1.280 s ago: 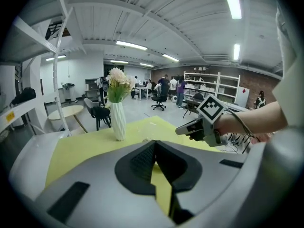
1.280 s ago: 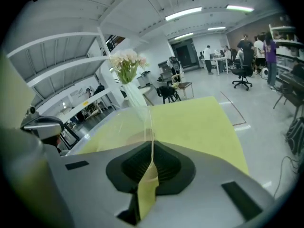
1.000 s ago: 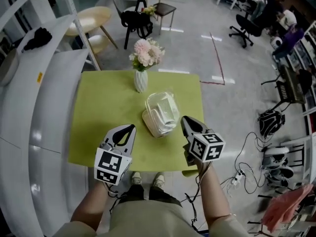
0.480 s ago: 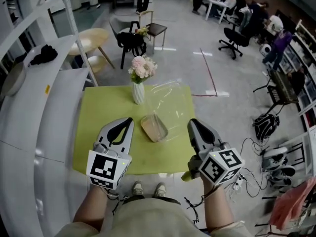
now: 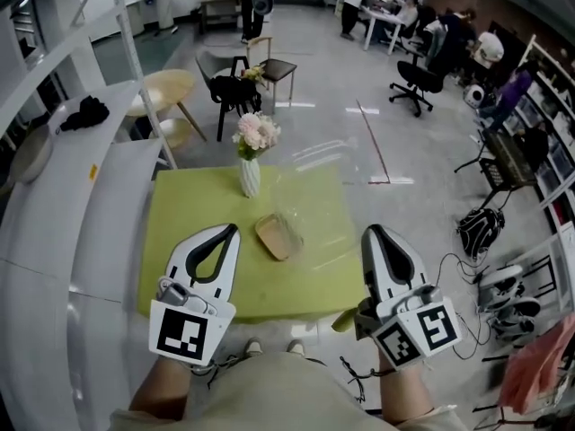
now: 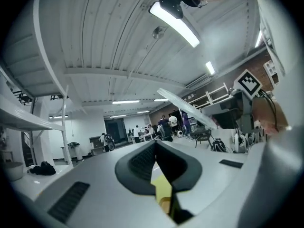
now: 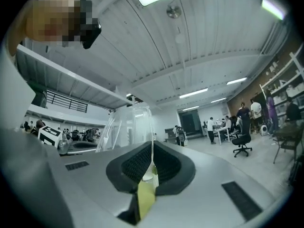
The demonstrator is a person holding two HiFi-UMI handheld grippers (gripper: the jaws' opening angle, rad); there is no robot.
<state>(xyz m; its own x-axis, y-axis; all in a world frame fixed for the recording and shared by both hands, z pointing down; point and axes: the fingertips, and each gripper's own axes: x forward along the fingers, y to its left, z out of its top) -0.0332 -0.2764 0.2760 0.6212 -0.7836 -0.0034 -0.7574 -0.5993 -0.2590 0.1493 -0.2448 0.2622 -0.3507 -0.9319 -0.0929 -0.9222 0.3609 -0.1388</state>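
We are pinching the right tool (image 5: 376,236) shut on the edge of a clear plastic cover (image 5: 310,196) and holding it in the air above the green table (image 5: 180,241), apparently so that the tan dish (image 5: 276,237) below is lying uncovered. The left tool (image 5: 228,233) is hanging closed with nothing between its jaws, just left of the dish, probably as a spare. Both are hovering apart from the flower vase (image 5: 251,160) at the far edge.
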